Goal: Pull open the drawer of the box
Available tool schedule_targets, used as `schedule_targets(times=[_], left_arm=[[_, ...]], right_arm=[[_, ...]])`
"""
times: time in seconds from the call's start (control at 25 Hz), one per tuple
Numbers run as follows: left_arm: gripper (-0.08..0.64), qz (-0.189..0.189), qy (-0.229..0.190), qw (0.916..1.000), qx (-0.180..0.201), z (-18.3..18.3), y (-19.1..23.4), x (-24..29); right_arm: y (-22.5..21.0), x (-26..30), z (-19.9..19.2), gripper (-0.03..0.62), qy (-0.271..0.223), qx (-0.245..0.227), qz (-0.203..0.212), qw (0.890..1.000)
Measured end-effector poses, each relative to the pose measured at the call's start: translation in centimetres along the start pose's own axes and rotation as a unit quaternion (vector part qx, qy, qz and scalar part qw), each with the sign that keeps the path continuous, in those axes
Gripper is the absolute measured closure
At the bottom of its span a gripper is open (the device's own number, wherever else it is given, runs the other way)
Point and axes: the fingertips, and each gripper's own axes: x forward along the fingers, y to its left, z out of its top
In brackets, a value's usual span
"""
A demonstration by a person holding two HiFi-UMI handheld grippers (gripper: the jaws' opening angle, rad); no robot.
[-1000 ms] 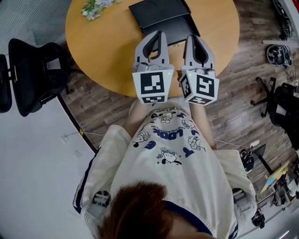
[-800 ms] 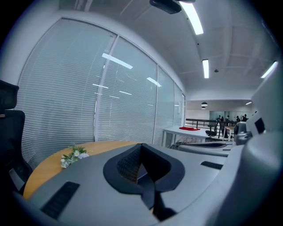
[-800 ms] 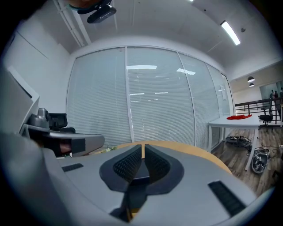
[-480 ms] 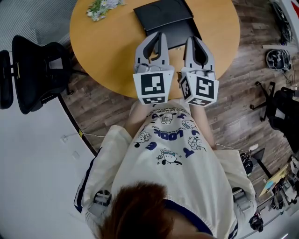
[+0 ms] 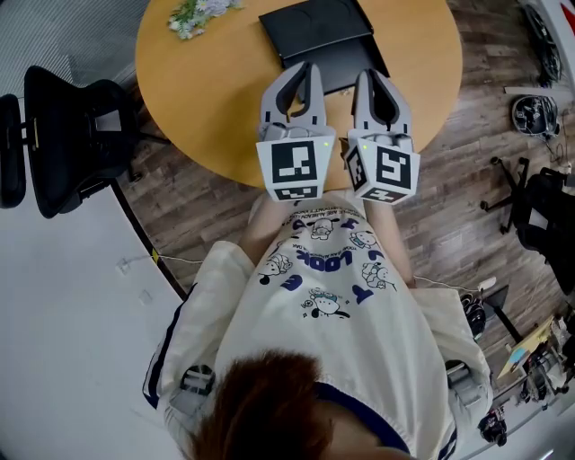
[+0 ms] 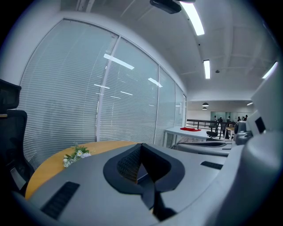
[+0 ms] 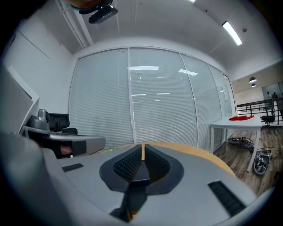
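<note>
— As those two tools hang side by side over the round table, where's the box?
— The black box lies flat on the far side, just past both tips. Touching or not, I can't tell.
— And the jaws?
— The left gripper has its jaws together, holding nothing. The right gripper is the same, with just a sliver between its pads.
</note>
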Motion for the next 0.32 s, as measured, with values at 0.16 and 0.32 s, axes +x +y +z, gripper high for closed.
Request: schedule_targets(times=[0.16,0.32], left_arm=[[0.545,0.000,-0.002,1.0000,-0.001,-0.01,0.14,-0.11],[0.545,-0.001,-0.003,1.0000,-0.001,-0.11,-0.07,-0.12]], right_arm=[[0.34,0.06,-0.19,0.551,0.001,0.000,0.002,1.000],[0.26,-0.04,-0.29,0.551,0.001,-0.001,0.003,1.000]])
